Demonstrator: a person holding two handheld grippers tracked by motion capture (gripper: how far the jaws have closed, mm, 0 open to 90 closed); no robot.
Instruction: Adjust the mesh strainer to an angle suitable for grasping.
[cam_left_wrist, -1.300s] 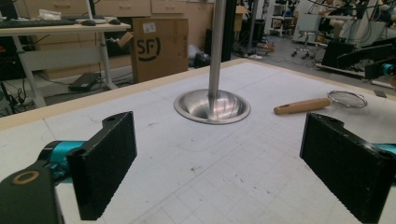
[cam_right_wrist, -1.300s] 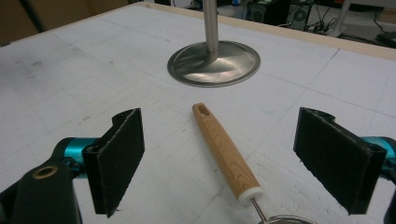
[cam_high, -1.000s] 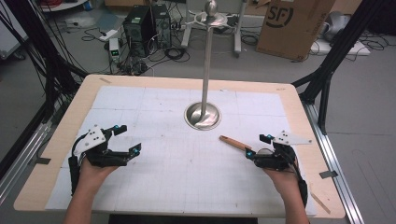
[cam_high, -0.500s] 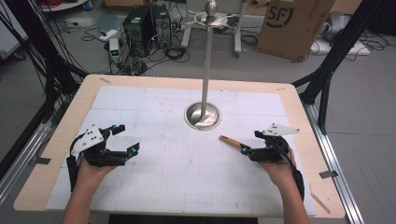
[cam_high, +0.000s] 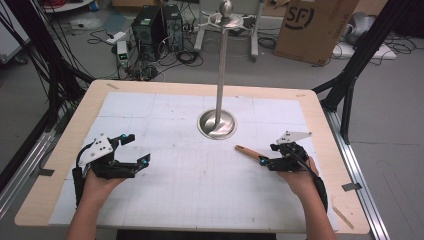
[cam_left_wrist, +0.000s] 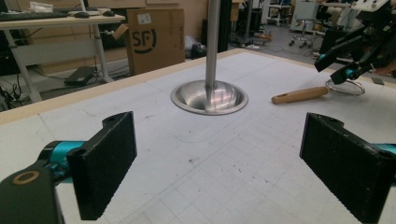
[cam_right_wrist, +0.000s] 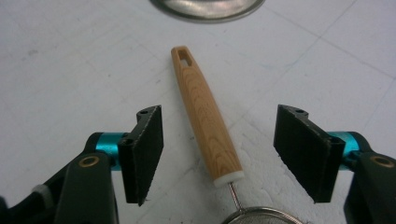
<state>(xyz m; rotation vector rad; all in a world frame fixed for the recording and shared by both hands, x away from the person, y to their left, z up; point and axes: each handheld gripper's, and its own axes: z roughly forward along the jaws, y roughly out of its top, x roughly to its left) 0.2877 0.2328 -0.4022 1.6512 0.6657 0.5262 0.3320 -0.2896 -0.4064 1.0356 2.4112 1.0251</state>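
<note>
A small strainer with a light wooden handle (cam_right_wrist: 205, 121) and a wire mesh ring (cam_right_wrist: 261, 217) lies flat on the white mat. My right gripper (cam_right_wrist: 219, 126) is open, one jaw on each side of the handle near its ring end, not touching it. In the high view the handle (cam_high: 247, 151) points left toward the stand, and the right gripper (cam_high: 267, 154) covers the ring. My left gripper (cam_high: 138, 149) is open and holds nothing at the left of the mat. In the left gripper view its jaws (cam_left_wrist: 224, 168) stand wide apart, facing the handle (cam_left_wrist: 299, 94).
A steel stand with a round dished base (cam_high: 217, 123) and a tall pole (cam_high: 221, 65) rises at mid-table, just beyond the handle's tip. The white gridded mat (cam_high: 200, 185) covers the wooden table. A cardboard box (cam_high: 315, 27), cables and frame legs lie beyond the far edge.
My right gripper has edged forward and left over the strainer, its jaws now around the handle. The left gripper has barely moved.
</note>
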